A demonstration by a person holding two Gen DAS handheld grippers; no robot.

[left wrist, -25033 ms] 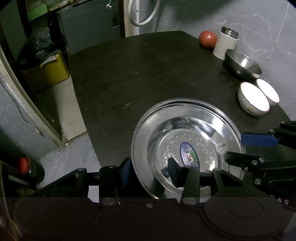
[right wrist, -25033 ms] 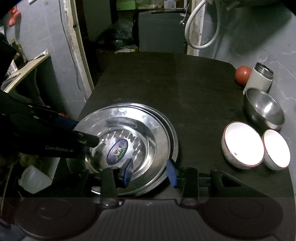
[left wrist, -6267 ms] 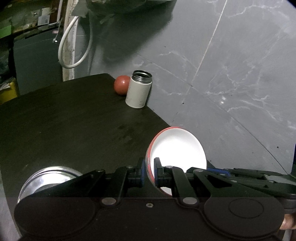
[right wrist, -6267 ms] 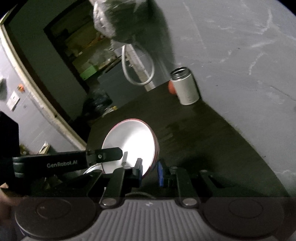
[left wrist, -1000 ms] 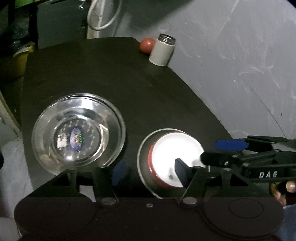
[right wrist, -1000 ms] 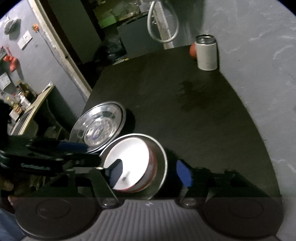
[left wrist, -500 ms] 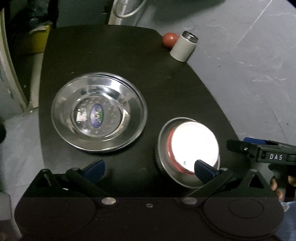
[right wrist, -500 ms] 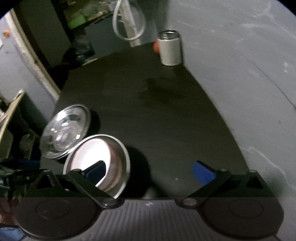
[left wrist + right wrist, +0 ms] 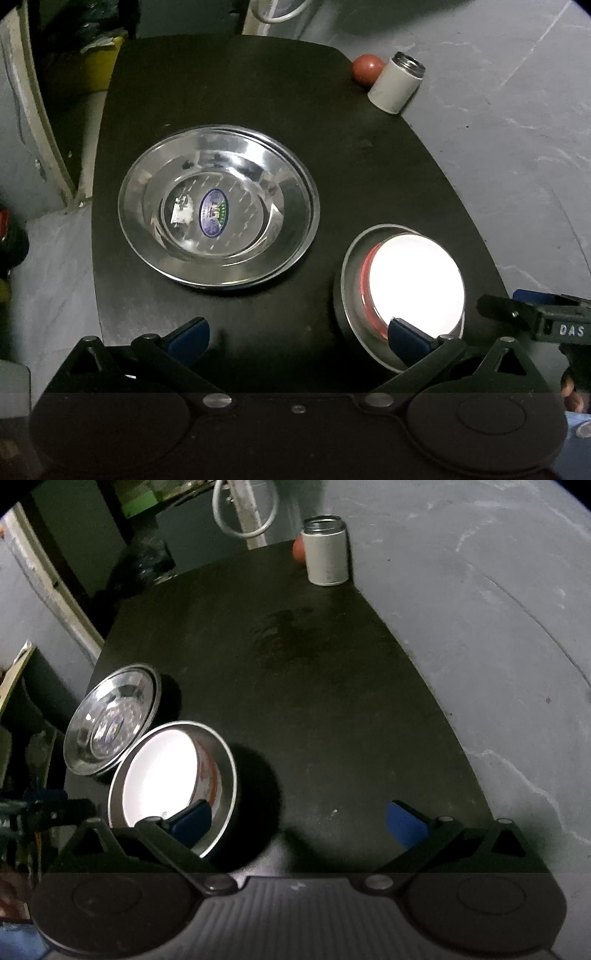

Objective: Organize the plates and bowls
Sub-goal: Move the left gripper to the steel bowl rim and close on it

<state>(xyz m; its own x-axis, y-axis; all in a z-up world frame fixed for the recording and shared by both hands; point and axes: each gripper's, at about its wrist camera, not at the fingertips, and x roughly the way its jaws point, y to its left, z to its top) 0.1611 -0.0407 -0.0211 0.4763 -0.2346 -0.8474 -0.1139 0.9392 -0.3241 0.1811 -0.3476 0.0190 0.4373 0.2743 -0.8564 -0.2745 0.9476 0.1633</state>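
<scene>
Stacked steel plates (image 9: 218, 210) (image 9: 110, 716) lie on the left half of the dark table (image 9: 229, 85) (image 9: 314, 664). To their right a steel bowl (image 9: 351, 321) (image 9: 227, 771) holds nested white bowls with red rims (image 9: 417, 284) (image 9: 159, 775). My left gripper (image 9: 299, 334) hovers wide open above the near table edge, its right fingertip over the white bowl. My right gripper (image 9: 299, 821) is open too, with its left fingertip over the bowl stack and nothing held. The other gripper shows at the right edge of the left wrist view (image 9: 535, 317).
A white steel-rimmed canister (image 9: 395, 86) (image 9: 327, 552) and a red ball (image 9: 367, 70) (image 9: 298, 548) stand at the far right corner by the grey wall. A yellow bin (image 9: 99, 62) sits on the floor at the far left. A white hose (image 9: 243, 506) hangs behind the table.
Both grippers have let go of the white bowl, opened wide and pulled back and up from the bowl stack. The view now takes in more of the table.
</scene>
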